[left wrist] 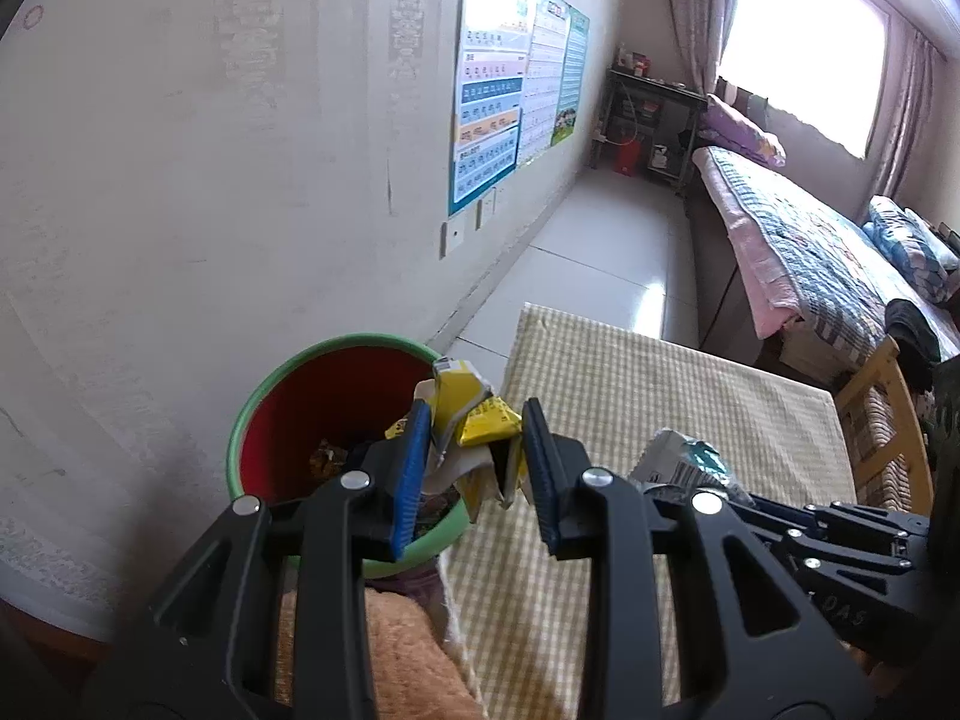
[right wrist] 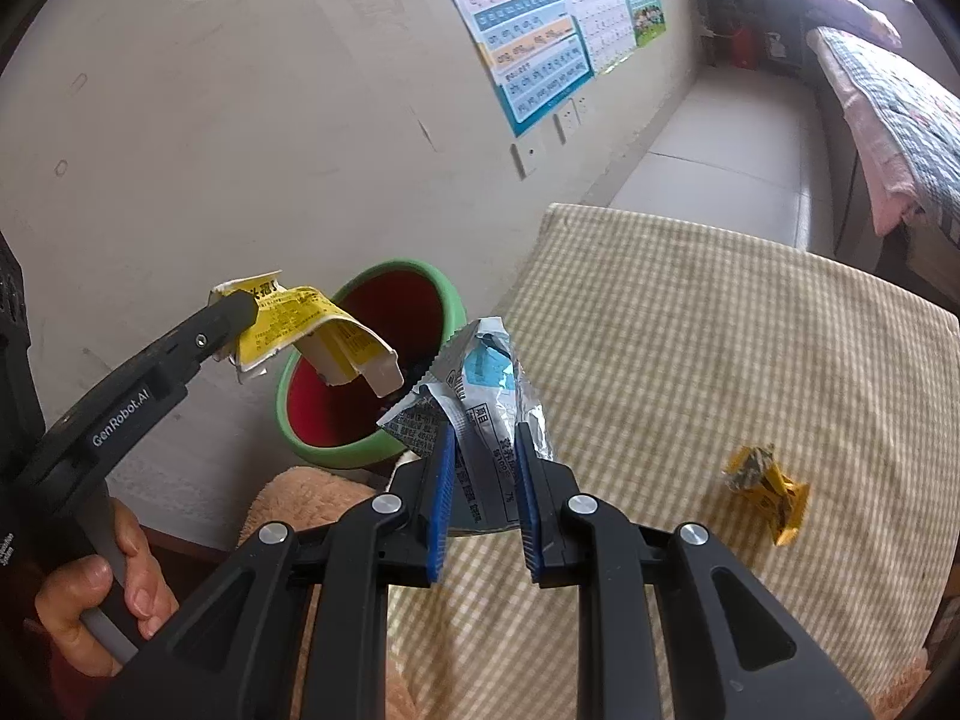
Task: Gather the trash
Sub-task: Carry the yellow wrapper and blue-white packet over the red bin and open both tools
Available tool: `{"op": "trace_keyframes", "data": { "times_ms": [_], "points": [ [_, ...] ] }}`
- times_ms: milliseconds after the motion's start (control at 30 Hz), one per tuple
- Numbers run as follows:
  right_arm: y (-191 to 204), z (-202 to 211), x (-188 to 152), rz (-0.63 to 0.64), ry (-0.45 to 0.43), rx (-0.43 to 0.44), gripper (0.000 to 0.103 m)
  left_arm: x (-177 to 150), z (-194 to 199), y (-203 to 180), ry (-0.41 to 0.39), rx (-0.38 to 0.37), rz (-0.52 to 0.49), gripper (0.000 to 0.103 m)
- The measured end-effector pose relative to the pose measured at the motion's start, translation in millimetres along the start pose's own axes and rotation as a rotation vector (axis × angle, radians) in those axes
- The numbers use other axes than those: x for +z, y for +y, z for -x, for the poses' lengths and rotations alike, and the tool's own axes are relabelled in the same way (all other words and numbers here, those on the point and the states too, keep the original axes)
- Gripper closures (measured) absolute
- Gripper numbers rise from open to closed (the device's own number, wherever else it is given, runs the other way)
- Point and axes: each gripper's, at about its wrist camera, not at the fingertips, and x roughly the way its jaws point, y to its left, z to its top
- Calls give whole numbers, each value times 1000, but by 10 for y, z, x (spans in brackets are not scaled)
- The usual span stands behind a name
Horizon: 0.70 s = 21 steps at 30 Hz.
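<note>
My left gripper [left wrist: 477,468] is shut on a crumpled yellow and white carton [left wrist: 477,420] and holds it above the red bin with a green rim [left wrist: 288,384]; the carton [right wrist: 318,330] also shows in the right wrist view over the bin [right wrist: 384,450]. My right gripper [right wrist: 480,498] is shut on a silver and blue wrapper [right wrist: 486,402] just right of the bin, above the checked cloth [right wrist: 720,360]. The wrapper also shows in the left wrist view [left wrist: 684,459]. A small yellow wrapper [right wrist: 765,483] lies on the cloth to the right.
The bin holds some trash [left wrist: 327,459] and stands by the wall next to the cloth-covered table [left wrist: 660,396]. An orange plush cloth [right wrist: 294,498] lies in front of the bin. A bed [left wrist: 810,240] and a wooden chair [left wrist: 888,414] stand to the right.
</note>
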Motion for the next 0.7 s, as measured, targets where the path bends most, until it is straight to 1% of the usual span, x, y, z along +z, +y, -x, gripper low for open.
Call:
{"op": "trace_keyframes", "data": {
  "times_ms": [367,700],
  "points": [
    [280,-85,132,55,-2,6,84,-38,6,246,-9,43,36,73],
    [451,-172,172,88,8,8,84,-71,8,466,-12,73,66,73]
  ]
}}
